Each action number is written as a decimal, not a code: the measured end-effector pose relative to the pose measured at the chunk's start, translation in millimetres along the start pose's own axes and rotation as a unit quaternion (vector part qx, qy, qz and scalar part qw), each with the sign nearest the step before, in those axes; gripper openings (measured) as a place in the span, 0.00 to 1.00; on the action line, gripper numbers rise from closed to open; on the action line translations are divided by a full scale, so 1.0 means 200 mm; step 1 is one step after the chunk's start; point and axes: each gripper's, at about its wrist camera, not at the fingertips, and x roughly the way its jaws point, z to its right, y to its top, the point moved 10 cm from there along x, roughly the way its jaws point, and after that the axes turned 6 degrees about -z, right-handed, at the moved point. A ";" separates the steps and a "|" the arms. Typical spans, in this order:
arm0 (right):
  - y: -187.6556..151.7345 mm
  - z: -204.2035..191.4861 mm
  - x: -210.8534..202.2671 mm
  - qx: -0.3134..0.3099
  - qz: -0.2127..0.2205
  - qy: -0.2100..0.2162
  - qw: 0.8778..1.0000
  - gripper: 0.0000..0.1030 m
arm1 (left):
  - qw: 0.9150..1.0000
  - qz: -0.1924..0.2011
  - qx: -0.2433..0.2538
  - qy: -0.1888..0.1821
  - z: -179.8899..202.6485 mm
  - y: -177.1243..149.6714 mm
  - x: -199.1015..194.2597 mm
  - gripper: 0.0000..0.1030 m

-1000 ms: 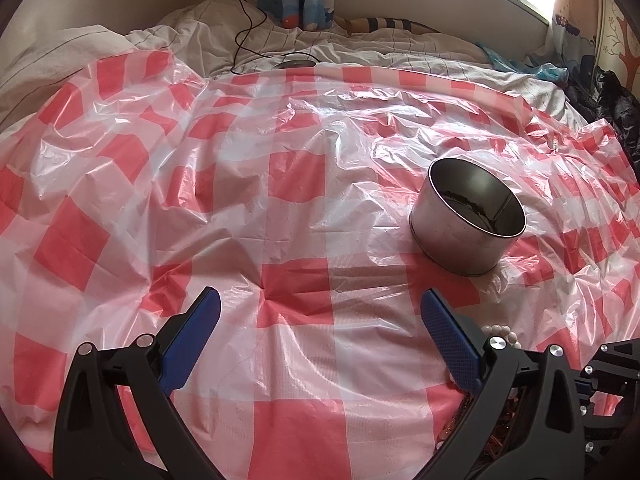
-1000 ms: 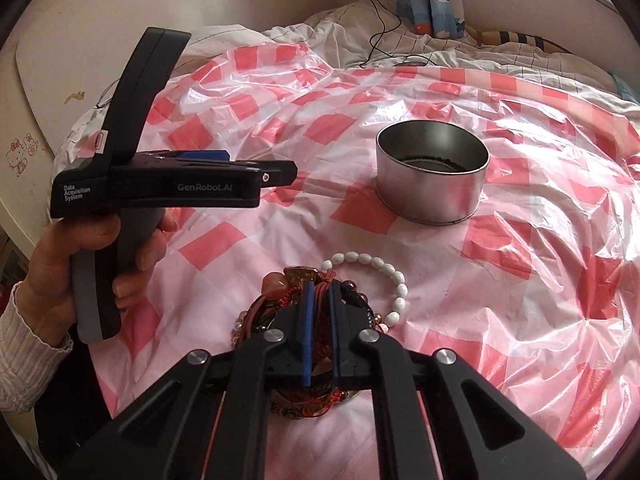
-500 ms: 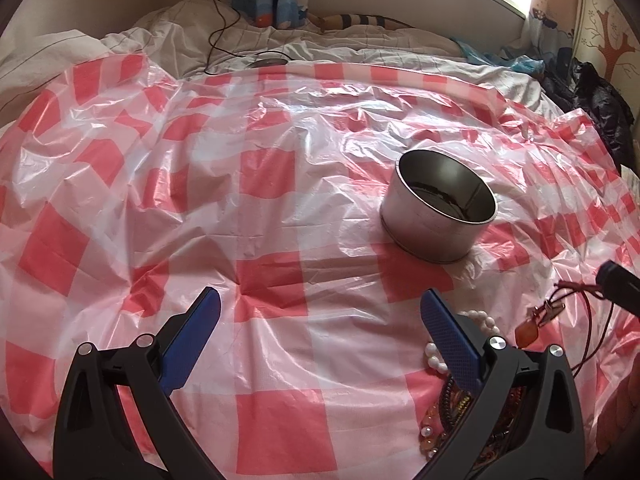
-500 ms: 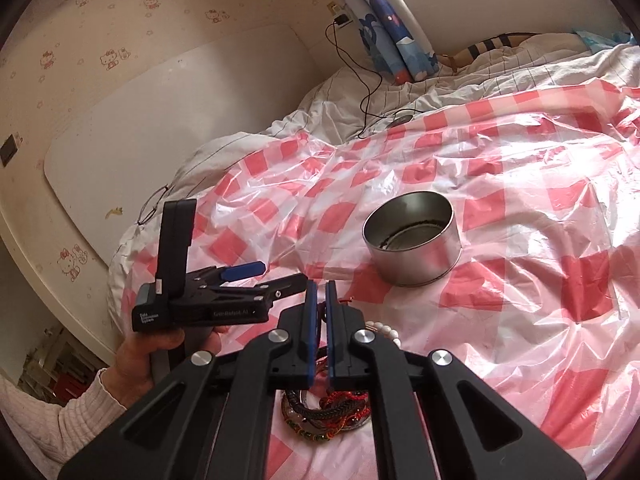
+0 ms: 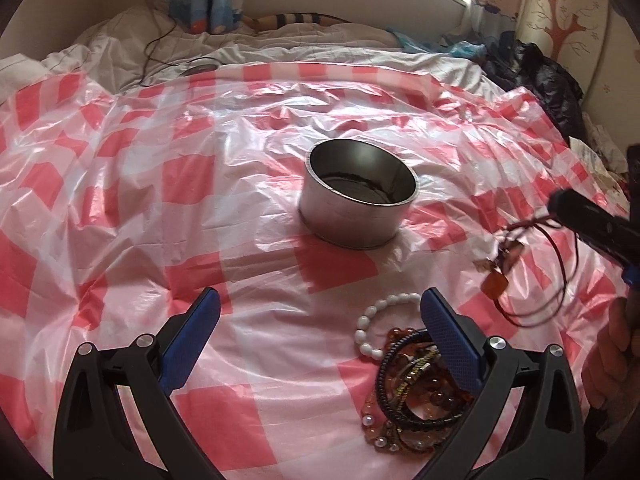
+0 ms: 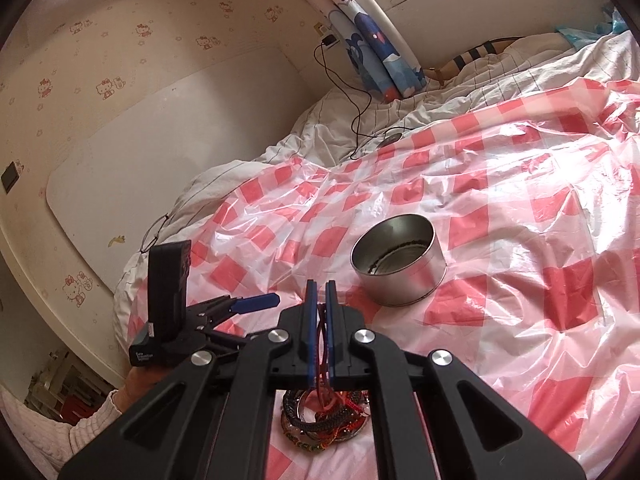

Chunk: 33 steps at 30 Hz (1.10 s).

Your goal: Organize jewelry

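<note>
A round metal tin (image 5: 357,210) stands open on the red-and-white checked plastic sheet (image 5: 160,184); it also shows in the right wrist view (image 6: 399,261). My right gripper (image 6: 319,294) is shut on a red cord necklace (image 5: 532,276) with an amber pendant, held in the air to the right of the tin. My left gripper (image 5: 320,304) is open and empty, low over the sheet. A pile of bracelets (image 5: 416,384) with a white bead bracelet (image 5: 376,322) lies by its right finger (image 5: 448,336). The pile shows below my right gripper (image 6: 324,428).
The sheet covers a bed with white bedding (image 5: 280,46) behind. A black cable (image 6: 352,100) and blue curtain (image 6: 380,52) are at the back wall. Dark clothes (image 5: 532,80) lie at the far right.
My right gripper has lifted the red cord necklace out of the pile and raised it. My left gripper has shifted right, so the tin sits centred and the pile shows.
</note>
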 end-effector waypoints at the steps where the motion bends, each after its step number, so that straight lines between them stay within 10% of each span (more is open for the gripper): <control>1: 0.01 0.02 -0.01 0.005 0.005 -0.001 1.000 0.05 | 1.000 0.004 0.023 -0.005 0.05 -0.01 0.00 0.94; 7: 0.06 0.10 -0.09 0.031 0.029 -0.005 0.999 0.05 | 0.976 0.036 0.213 0.020 0.43 -0.08 -0.01 0.94; 13: 0.08 0.11 -0.11 0.031 0.032 -0.006 0.999 0.05 | 0.963 0.021 0.267 0.034 0.55 -0.15 0.07 0.93; 15: 0.08 0.12 -0.11 0.029 0.031 -0.007 0.999 0.05 | 0.959 0.024 0.282 0.011 0.58 -0.16 0.05 0.77; 23: 0.08 0.12 -0.10 0.030 0.031 -0.007 0.999 0.05 | 0.962 0.009 0.266 -0.051 0.59 -0.19 0.04 0.09; 33: 0.06 0.09 -0.07 0.026 0.023 -0.007 0.999 0.05 | 0.977 0.025 0.156 -0.142 0.45 -0.08 -0.06 0.04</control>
